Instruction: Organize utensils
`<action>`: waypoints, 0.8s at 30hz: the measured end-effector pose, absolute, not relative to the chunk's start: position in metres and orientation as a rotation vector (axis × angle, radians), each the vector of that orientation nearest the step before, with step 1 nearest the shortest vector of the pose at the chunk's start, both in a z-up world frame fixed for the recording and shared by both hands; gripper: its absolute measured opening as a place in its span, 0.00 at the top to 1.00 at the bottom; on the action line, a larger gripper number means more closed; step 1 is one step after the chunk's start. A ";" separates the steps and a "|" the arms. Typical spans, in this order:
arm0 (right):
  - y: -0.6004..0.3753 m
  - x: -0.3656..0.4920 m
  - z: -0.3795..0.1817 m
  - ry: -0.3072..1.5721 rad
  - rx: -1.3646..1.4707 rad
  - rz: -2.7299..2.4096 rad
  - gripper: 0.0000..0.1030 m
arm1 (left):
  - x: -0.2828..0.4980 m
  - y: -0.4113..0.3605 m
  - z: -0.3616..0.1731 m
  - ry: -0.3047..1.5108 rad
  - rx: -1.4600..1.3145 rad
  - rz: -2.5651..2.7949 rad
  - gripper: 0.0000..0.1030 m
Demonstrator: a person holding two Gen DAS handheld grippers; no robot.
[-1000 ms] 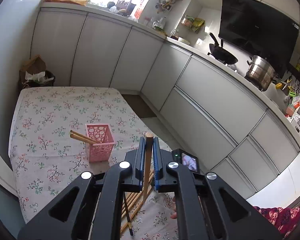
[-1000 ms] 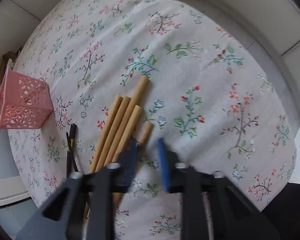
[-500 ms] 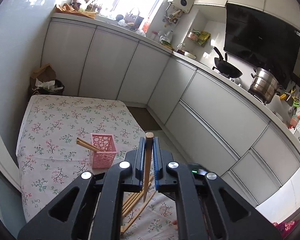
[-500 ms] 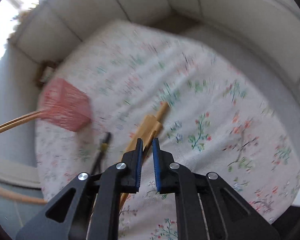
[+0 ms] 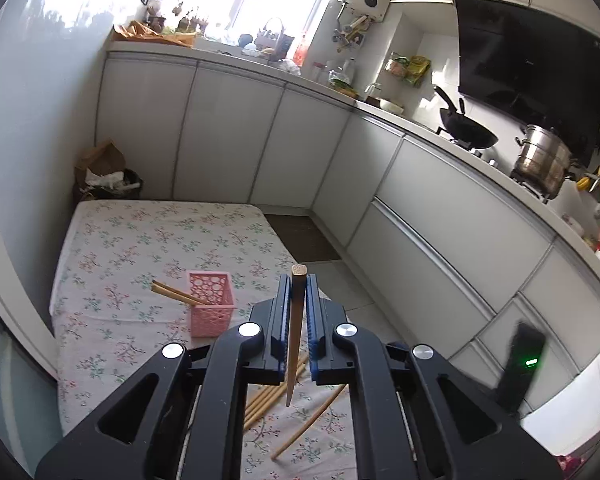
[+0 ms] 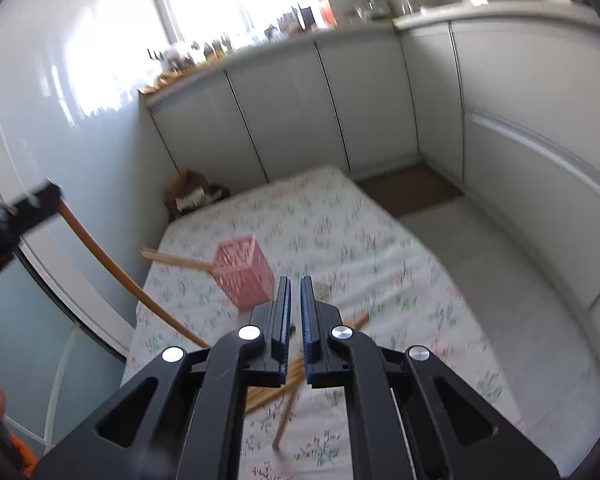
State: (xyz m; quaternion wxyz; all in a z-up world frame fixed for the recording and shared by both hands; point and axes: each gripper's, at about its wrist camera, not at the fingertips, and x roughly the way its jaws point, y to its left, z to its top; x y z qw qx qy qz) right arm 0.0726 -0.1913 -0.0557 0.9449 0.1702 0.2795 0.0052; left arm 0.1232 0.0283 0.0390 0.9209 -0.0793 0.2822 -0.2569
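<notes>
Left wrist view: pink basket (image 5: pixel 211 304) stands left of centre on the floral worktop (image 5: pixel 112 240), two chopsticks (image 5: pixel 174 293) leaning out of it. Left tool (image 5: pixel 299 312), centre frame, grips one upright chopstick (image 5: pixel 296 328). Loose chopsticks (image 5: pixel 266 398) lie below it. Right wrist view: right tool (image 6: pixel 294 312), jaws nearly closed, holds nothing.

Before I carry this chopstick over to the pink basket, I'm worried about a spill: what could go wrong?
The left hand-held gripper pinches the chopstick near its top, so the long free end may swing and miss. The pink basket already holds two chopsticks leaning far out; a knock could tip it. The right hand-held gripper, shut on nothing, can't steady it.
</notes>
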 end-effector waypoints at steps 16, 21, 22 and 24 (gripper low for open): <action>-0.245 0.119 -0.016 0.657 0.461 -0.021 0.92 | 0.155 0.011 0.063 0.519 -0.117 -0.453 0.93; -0.275 0.174 -0.158 1.225 0.724 -0.061 0.61 | 0.150 0.011 0.060 0.517 -0.128 -0.483 0.93; -0.281 0.177 -0.185 1.276 0.780 -0.100 0.61 | 0.149 0.013 0.059 0.517 -0.134 -0.491 0.93; -0.291 0.185 -0.220 1.312 0.819 -0.199 0.61 | 0.148 0.015 0.059 0.516 -0.139 -0.506 0.93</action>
